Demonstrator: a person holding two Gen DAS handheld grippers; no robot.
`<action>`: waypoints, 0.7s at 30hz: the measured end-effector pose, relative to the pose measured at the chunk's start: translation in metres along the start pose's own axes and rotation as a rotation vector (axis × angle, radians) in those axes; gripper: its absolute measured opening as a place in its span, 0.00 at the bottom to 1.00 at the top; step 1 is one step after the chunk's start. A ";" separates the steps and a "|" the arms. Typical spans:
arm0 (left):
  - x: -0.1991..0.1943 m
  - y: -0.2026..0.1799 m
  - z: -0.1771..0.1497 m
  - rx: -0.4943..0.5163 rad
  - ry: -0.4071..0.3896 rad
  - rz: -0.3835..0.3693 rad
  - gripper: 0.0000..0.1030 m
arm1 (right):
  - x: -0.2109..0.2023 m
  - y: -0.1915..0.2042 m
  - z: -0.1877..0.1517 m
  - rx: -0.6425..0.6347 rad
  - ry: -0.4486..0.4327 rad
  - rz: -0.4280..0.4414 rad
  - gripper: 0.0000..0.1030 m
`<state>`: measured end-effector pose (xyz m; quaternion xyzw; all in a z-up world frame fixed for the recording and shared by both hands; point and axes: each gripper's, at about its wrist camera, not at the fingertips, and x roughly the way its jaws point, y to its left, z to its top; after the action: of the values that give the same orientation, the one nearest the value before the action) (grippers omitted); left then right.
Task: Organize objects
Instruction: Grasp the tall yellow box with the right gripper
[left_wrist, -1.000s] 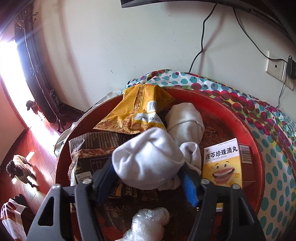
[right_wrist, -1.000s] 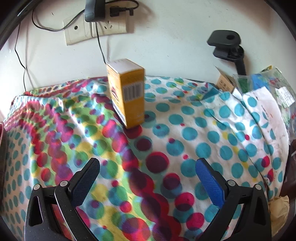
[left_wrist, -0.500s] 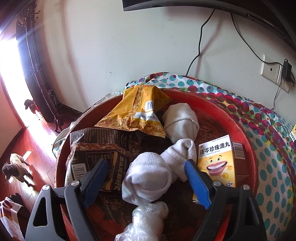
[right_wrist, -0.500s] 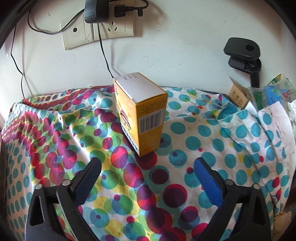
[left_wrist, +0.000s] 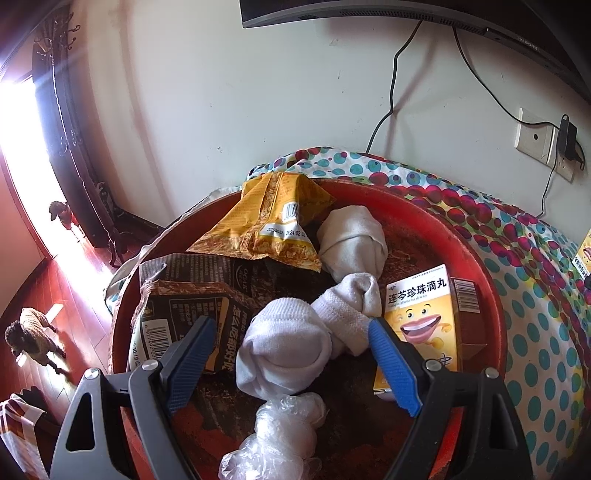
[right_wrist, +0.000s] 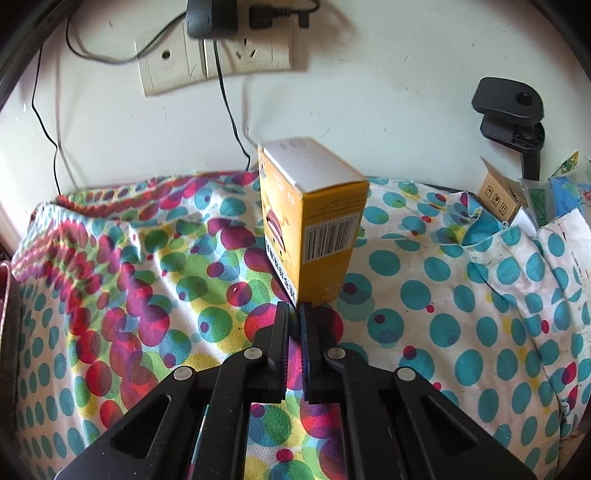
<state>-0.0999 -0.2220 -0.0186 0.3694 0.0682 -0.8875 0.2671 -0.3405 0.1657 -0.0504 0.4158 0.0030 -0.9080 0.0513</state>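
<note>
Two grippers: left gripper (left_wrist: 291, 363) open over sock (left_wrist: 284, 350), right gripper (right_wrist: 294, 314) closed, empty.

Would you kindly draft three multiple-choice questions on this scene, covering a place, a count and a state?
1. Where does the upright yellow box stand?
A. In the red basin
B. On the dotted cloth
C. On the floor

2. How many rolled white socks lie in the red basin?
A. One
B. Two
C. Four

3. How is the right gripper?
A. Shut, holding nothing
B. Wide open
C. Shut on a sock

Answers:
1. B: its base rests on the dotted cloth near the wall.
2. B: one sock lies further back, another sock in front of the left gripper.
3. A: its fingers meet just short of the box, with nothing between.
</note>
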 end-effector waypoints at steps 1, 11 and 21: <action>-0.001 0.000 -0.001 -0.001 0.000 -0.002 0.84 | -0.004 0.000 0.001 -0.002 -0.009 0.002 0.04; -0.011 -0.004 -0.008 -0.013 -0.004 -0.027 0.84 | -0.014 0.003 0.003 -0.063 -0.031 0.083 0.41; -0.019 -0.016 -0.002 0.015 -0.018 -0.071 0.84 | -0.002 -0.013 0.031 -0.015 -0.102 0.043 0.66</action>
<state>-0.0962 -0.1993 -0.0075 0.3609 0.0723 -0.9001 0.2333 -0.3643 0.1777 -0.0293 0.3686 -0.0018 -0.9266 0.0740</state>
